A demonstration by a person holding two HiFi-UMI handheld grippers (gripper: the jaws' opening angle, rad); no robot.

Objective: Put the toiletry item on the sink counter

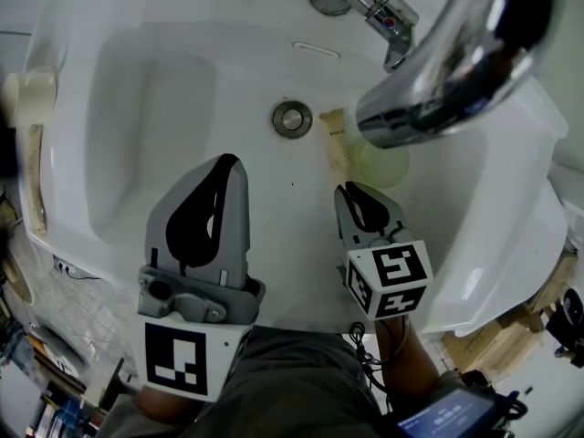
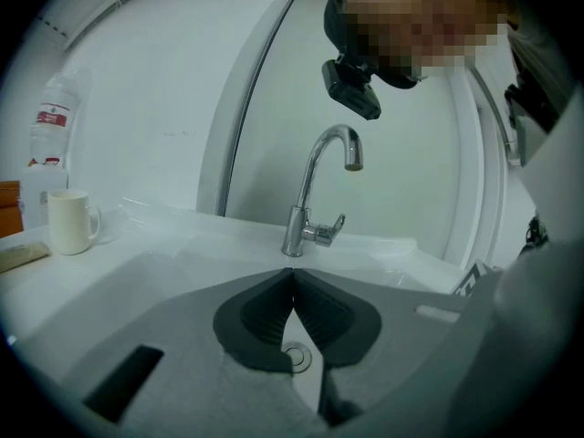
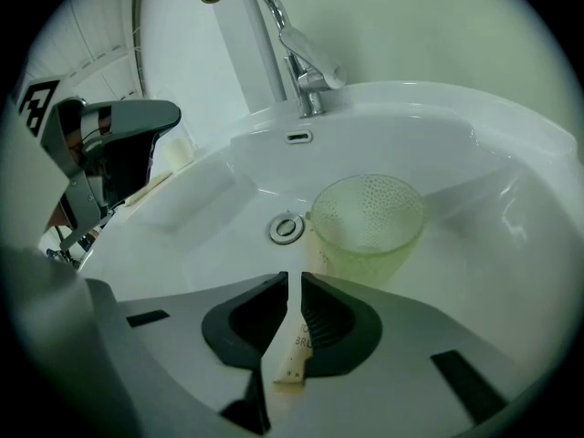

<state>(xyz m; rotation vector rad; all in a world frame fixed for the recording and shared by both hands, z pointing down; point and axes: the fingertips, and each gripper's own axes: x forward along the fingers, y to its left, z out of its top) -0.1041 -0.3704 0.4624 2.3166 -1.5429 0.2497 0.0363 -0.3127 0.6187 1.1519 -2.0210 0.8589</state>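
Down in the sink basin (image 1: 137, 99), fingers of the right gripper (image 1: 349, 192) were pinched shut on the beige tube (image 1: 335, 144), its long axis running straight ahead toward the drain (image 1: 292, 118); left gripper (image 1: 228, 162) closed, empty, farther off.

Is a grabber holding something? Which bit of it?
Yes. The right gripper is shut on the flat cream packet, pinching its near end. The left gripper is shut and empty.

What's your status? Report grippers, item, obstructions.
Left gripper shut, empty. Right gripper shut on cream packet, down in the sink, not yet on the counter. Green cup close beside it, faucet spout overhead.
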